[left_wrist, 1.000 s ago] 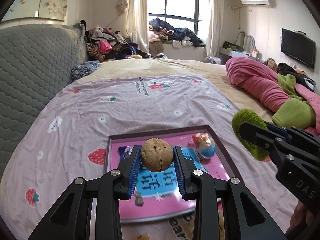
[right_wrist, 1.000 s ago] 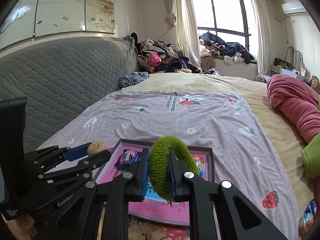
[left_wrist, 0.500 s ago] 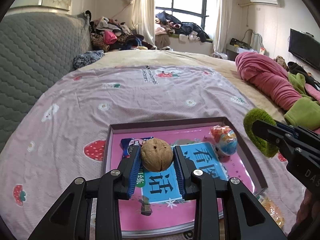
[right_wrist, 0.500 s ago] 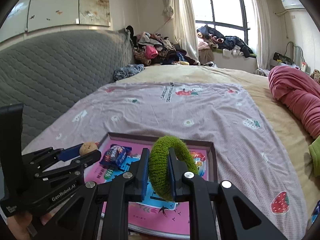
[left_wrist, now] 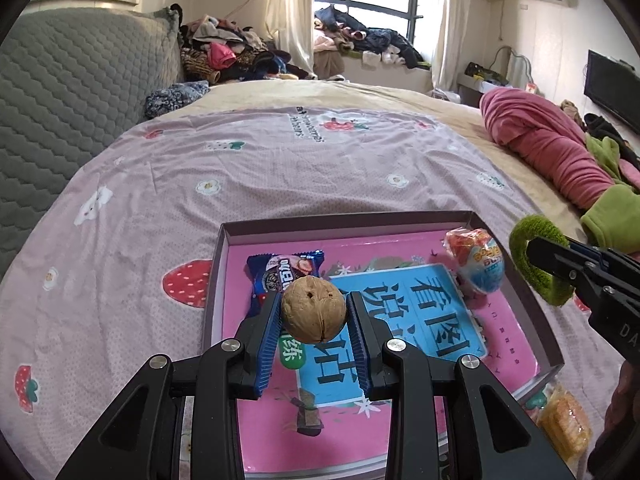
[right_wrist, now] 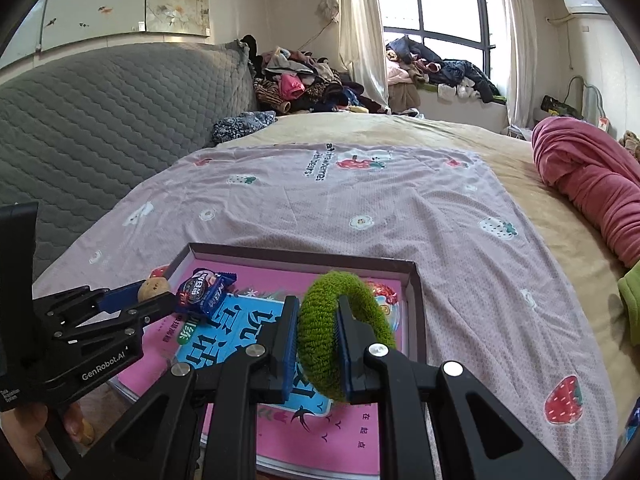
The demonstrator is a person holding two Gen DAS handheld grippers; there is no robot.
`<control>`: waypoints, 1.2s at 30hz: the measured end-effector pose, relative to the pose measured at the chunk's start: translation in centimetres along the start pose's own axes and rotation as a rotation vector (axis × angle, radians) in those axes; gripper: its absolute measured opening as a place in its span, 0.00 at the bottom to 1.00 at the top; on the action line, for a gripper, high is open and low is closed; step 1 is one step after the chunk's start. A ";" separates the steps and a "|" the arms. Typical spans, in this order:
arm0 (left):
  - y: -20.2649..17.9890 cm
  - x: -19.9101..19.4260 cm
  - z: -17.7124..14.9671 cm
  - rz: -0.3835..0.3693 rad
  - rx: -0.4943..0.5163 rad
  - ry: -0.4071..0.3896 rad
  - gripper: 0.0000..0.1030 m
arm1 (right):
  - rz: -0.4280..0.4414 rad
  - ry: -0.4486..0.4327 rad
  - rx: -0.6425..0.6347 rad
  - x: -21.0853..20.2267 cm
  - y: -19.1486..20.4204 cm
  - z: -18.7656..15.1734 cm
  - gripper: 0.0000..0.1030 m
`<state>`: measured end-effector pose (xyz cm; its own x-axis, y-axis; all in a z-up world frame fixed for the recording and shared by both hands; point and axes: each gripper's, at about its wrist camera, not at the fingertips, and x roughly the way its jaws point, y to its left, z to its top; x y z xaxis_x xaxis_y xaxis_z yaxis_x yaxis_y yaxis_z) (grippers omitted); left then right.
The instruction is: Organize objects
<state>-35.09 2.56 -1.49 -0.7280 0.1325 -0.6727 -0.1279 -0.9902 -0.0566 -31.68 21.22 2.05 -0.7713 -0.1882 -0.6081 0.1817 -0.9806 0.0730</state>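
Note:
My left gripper (left_wrist: 313, 316) is shut on a brown walnut (left_wrist: 313, 309), held just above the left half of a shallow pink box (left_wrist: 348, 219) on the bed. My right gripper (right_wrist: 318, 334) is shut on a fuzzy green hair ring (right_wrist: 344, 316), hanging over the box's right half (right_wrist: 416, 312). Inside the box lie a blue cookie packet (left_wrist: 280, 270), a foil-wrapped egg (left_wrist: 478, 264) and a blue picture book cover (left_wrist: 404, 320). The left gripper with its walnut (right_wrist: 153, 287) shows at the left of the right wrist view. The green ring (left_wrist: 538, 260) shows at the right of the left wrist view.
The box sits on a pink strawberry-print sheet (left_wrist: 240, 168). A grey quilted headboard (left_wrist: 60, 92) runs along the left. A rolled pink blanket (left_wrist: 548, 148) and green cloth (left_wrist: 612, 216) lie at the right. An orange snack packet (left_wrist: 566, 426) lies by the box's near right corner.
Both grippers have come down and forward over the box, each keeping its grip. The box and its contents now fill more of both views.

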 end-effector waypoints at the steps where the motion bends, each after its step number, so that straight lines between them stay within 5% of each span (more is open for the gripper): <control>1: 0.1 0.1 0.0 0.001 -0.001 0.003 0.33 | 0.000 0.004 -0.001 0.3 0.1 0.0 0.17; 36: 0.7 3.9 -1.7 -0.017 -0.007 0.146 0.33 | -0.042 0.171 -0.047 4.2 -0.1 -2.2 0.17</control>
<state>-36.92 2.32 -5.42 -0.6197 0.1416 -0.7720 -0.1343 -0.9882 -0.0735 -33.60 20.66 -2.30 -0.6648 -0.1316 -0.7353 0.1831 -0.9830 0.0103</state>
